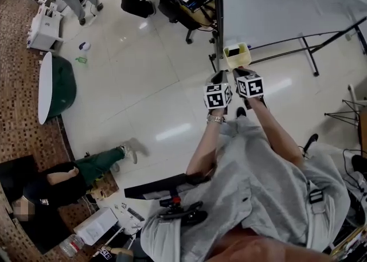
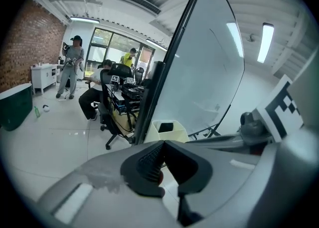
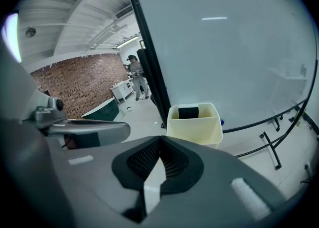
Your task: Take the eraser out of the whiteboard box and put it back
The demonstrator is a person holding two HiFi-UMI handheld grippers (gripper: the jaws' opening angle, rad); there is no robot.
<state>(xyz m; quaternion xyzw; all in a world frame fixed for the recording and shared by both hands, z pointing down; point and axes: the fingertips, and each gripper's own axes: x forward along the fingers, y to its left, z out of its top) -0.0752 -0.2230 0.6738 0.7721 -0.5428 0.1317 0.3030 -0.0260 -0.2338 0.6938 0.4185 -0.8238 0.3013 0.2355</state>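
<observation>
Your left tongs (image 1: 220, 77) and right tongs (image 1: 241, 73) are out in front, side by side, almost touching, both tilted down. Left tongs: tips pressed together, nothing between them. Right tongs: fully closed, also empty. Your left forearm (image 1: 203, 146) and right forearm (image 1: 275, 126) are stretched forward, converging toward the tongs. The right tongs sit slightly further ahead.
</observation>
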